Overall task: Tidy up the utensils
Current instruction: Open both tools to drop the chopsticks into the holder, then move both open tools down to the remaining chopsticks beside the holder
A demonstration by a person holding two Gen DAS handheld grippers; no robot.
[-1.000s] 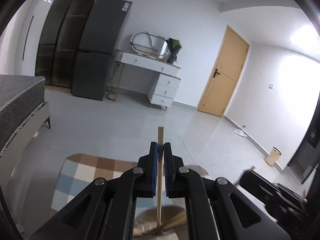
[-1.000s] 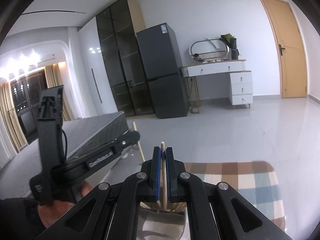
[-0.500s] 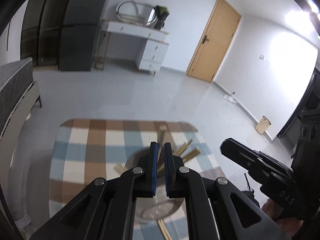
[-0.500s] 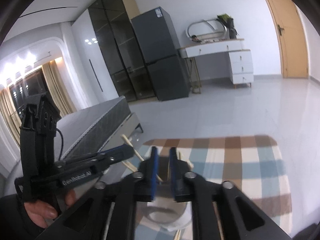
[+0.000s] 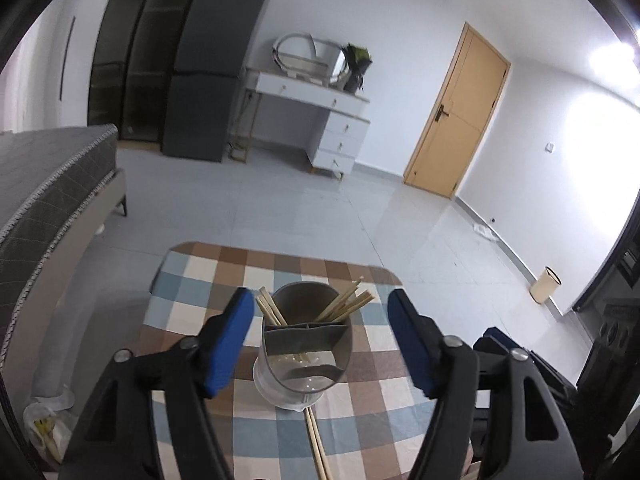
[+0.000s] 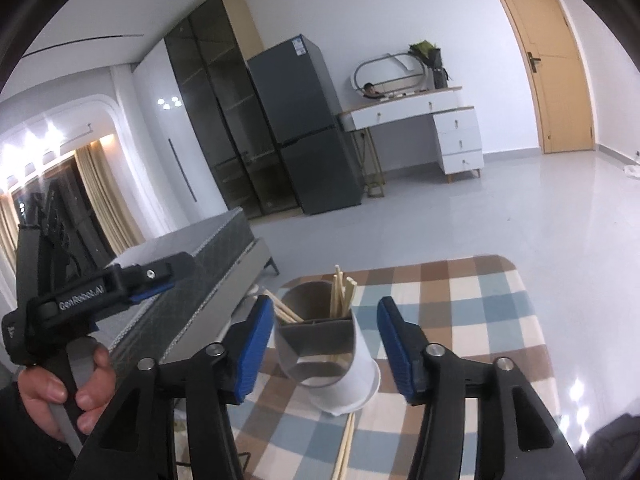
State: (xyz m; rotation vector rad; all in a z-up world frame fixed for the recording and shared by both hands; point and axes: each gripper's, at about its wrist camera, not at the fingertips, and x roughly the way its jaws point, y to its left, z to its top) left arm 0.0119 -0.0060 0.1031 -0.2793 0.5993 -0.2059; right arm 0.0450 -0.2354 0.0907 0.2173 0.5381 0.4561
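This is a home, a bedroom with living space: a bed stands at one side, a dark fridge beside glass cabinets, a white dressing desk with an oval mirror, a wooden door, curtains, tiled floor

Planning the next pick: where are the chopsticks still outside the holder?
In both wrist views, loose chopsticks lie on the checked tablecloth, running from the utensil holder base toward the near edge.

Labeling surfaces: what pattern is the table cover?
Checked tablecloth in brown, blue and cream squares; clearest in the left wrist view.
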